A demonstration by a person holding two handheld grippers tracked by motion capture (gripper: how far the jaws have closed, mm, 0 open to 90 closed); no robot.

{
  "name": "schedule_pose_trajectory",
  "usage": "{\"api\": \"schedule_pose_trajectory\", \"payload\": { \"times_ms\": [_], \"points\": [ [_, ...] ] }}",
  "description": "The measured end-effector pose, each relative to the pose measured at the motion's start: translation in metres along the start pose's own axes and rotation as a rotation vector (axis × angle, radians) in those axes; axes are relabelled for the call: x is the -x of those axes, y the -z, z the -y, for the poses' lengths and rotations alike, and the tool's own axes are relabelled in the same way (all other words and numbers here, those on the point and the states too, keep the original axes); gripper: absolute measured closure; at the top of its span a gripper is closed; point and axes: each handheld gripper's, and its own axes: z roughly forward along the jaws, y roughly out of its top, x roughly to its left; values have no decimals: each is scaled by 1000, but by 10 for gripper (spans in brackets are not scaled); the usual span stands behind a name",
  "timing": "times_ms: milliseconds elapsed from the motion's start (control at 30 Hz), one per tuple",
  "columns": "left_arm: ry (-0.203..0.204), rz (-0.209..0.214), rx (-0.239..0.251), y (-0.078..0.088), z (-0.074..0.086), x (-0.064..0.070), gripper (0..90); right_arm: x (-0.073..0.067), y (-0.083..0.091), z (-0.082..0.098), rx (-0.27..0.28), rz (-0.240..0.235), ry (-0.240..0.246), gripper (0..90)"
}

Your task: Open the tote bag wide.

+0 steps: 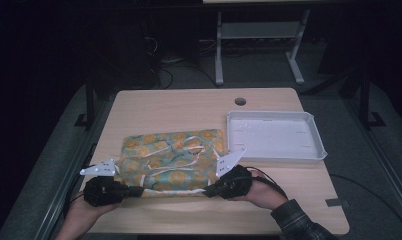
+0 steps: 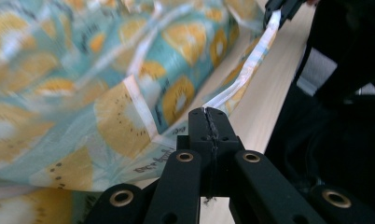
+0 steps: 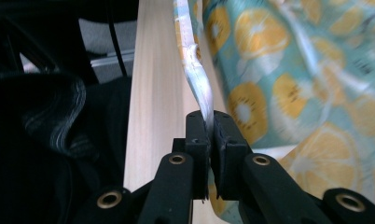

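While both grippers (fingers shut) pinch cloth (image 1: 171, 160).

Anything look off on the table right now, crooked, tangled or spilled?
Only the white ties: they lie loose and crisscrossed over the patterned cloth. The white tray sits square; nothing spilled.

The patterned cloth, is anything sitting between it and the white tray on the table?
Nothing visible does. The patterned cloth lies just left of the white tray, with bare table between them, and the tray's floor looks empty.
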Motion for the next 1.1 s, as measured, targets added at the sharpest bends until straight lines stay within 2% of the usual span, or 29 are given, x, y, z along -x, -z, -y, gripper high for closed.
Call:
{"api": "schedule_pose_trajectory", "payload": {
  "times_ms": [133,167,333,500,567,633,700,800,900,1000,1100],
  "points": [
    [14,5,-49,-9,10,-1,900,-2,-13,8,-47,-23,-8,848],
    [27,5,-65,-12,12,-1,900,-2,-17,10,-62,-28,-11,848],
    [33,1,-159,-25,21,-5,900,0,-34,16,-124,-42,-18,848],
    [50,-11,-232,-35,29,-5,900,-4,-48,21,-177,-56,2,844],
    [42,-9,-246,-36,30,-5,898,-5,-53,22,-198,-57,16,844],
    [39,-3,-218,-31,28,-1,873,-7,-55,23,-212,-52,15,845],
    [16,7,-170,-19,22,3,821,-7,-55,23,-214,-52,17,845],
    [-16,-5,-87,1,9,10,774,-6,-55,23,-212,-53,15,845],
    [-44,-24,-29,14,-4,12,720,-6,-55,23,-214,-52,17,836],
    [-71,-55,-6,16,-16,7,667,-6,-53,22,-218,-48,14,783],
    [-81,-70,-7,11,-26,-1,638,-7,-47,20,-202,-51,10,730]
  ]
}}
